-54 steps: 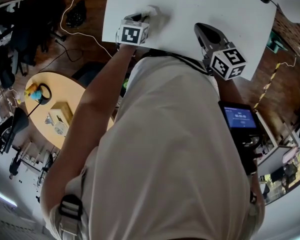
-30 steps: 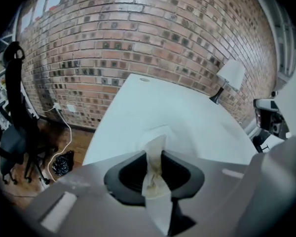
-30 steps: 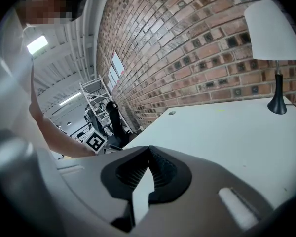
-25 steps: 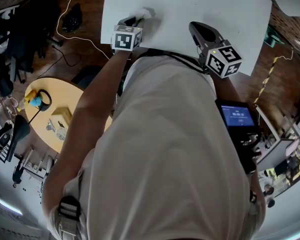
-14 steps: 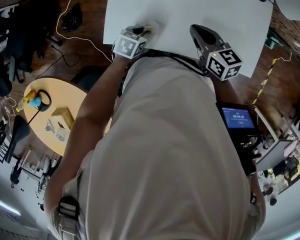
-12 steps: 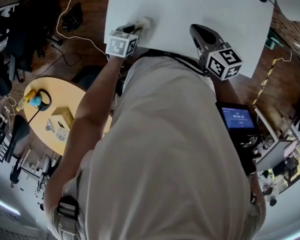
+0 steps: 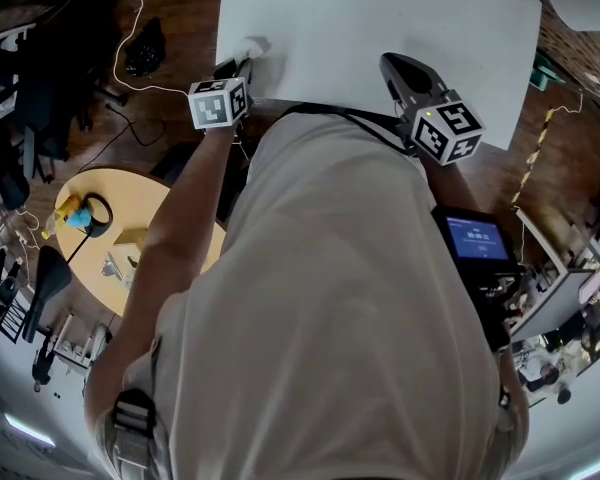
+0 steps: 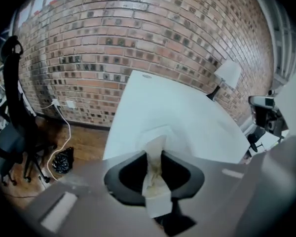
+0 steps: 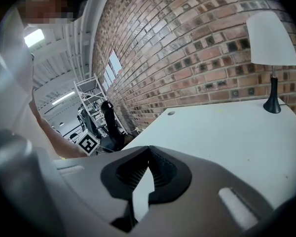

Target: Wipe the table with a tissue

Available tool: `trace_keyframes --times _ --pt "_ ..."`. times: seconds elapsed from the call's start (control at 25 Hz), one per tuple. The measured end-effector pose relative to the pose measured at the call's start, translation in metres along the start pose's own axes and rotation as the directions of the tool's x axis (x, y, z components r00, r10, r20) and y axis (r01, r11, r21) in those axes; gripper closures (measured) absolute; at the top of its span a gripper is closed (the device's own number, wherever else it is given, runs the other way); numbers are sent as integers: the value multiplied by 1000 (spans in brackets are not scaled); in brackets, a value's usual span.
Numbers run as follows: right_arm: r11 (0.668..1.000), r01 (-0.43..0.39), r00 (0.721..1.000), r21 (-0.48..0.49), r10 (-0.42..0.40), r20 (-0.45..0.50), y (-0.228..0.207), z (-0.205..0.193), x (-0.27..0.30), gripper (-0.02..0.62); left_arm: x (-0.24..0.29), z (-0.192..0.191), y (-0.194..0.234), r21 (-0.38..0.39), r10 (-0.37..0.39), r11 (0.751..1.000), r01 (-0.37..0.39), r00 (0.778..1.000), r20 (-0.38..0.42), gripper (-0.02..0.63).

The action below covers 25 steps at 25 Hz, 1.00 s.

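Left tool pinches the tissue between its jaws. The tissue's free end lies at the surface's near left corner; contact with the surface cannot be made out. Right tool is pressed together and empty, over the surface's near edge. Person's torso hides that edge. Lamp at the surface's far right corner is cut off in head view.

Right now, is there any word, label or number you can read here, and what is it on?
None can be read.
Blue screen at the person's waist: white text, too small to read.
Marker cubes: black-and-white square patterns, no letters.
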State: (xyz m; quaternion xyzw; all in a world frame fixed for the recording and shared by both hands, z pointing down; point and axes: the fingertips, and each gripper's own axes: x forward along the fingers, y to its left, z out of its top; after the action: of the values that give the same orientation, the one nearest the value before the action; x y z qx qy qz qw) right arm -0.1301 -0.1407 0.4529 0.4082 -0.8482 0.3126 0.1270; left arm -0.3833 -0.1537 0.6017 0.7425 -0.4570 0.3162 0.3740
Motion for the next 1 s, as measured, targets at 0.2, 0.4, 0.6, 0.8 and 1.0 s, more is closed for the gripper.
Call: trace_keyframes --times 0.2,0.4,0.6,0.8,1.0 --pt "1000 23 1000 21 -23 8 3 -2 2 588 4 -15 -67 2 -229 973 231 968 -103 526" --pt "999 43 998 25 -44 34 0 7 0 588 11 -4 -106 37 -385 920 391 916 -113 525" --pt "996 76 995 37 -78 58 23 -8 4 588 -14 14 -62 52 -369 929 367 929 34 525" --pt "996 66 995 64 -70 66 -21 4 -18 588 -13 62 -63 26 -346 938 345 935 81 523" --pt "995 69 994 73 -74 74 -21 2 -17 588 -28 66 -52 37 -336 942 334 936 100 523"
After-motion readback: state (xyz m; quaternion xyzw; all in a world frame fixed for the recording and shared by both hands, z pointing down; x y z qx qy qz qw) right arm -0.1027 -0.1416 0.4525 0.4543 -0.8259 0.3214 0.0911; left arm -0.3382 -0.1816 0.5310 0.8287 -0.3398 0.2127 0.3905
